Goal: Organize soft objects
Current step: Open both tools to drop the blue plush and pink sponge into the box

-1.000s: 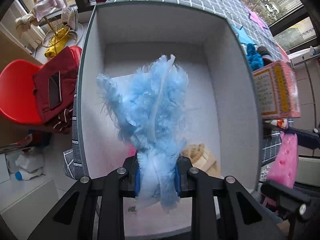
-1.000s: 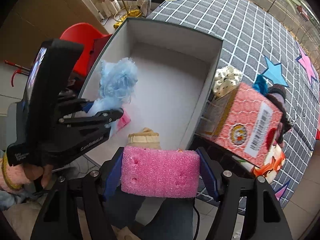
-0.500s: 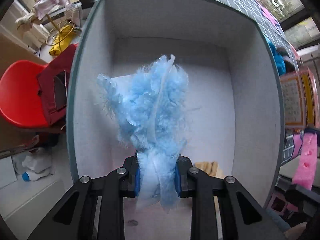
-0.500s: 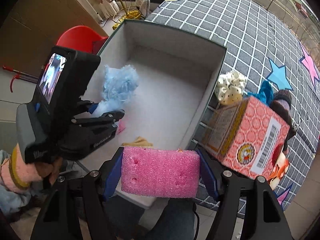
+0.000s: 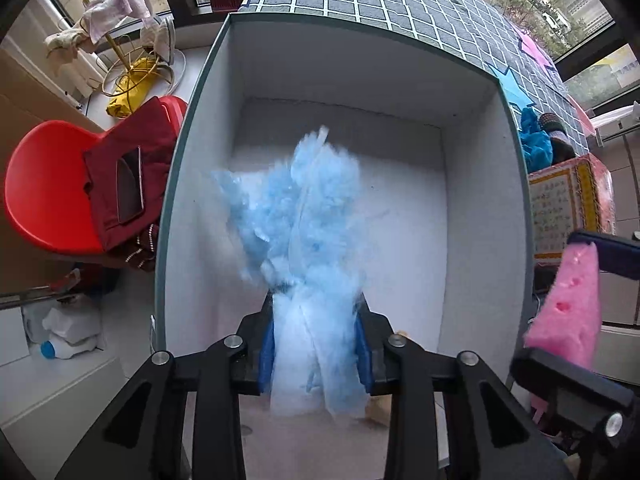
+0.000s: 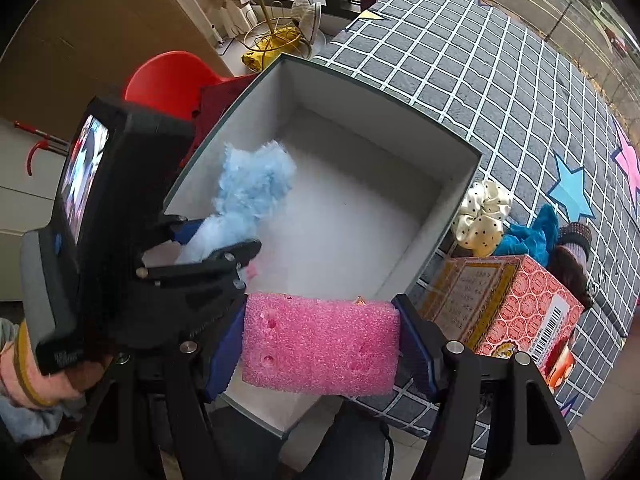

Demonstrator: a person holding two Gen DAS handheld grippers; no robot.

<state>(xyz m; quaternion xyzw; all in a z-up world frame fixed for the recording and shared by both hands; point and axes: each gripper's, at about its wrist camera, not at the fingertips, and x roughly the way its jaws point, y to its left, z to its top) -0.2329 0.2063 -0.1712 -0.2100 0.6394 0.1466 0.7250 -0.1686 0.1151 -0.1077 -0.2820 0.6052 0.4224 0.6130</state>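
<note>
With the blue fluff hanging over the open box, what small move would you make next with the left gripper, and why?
Probably open the left gripper wider. Its jaws have just been opening, but the blue fluff is still between them, hanging inside the box over bare floor, so it should drop in. The right gripper holds the pink sponge by the near rim.

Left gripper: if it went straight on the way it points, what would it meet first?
The left gripper, its jaws just opening around the fluffy light-blue duster head, points down into the open white-lined box. That tuft would likely reach the box's bare floor first; depth is unclear.
</note>
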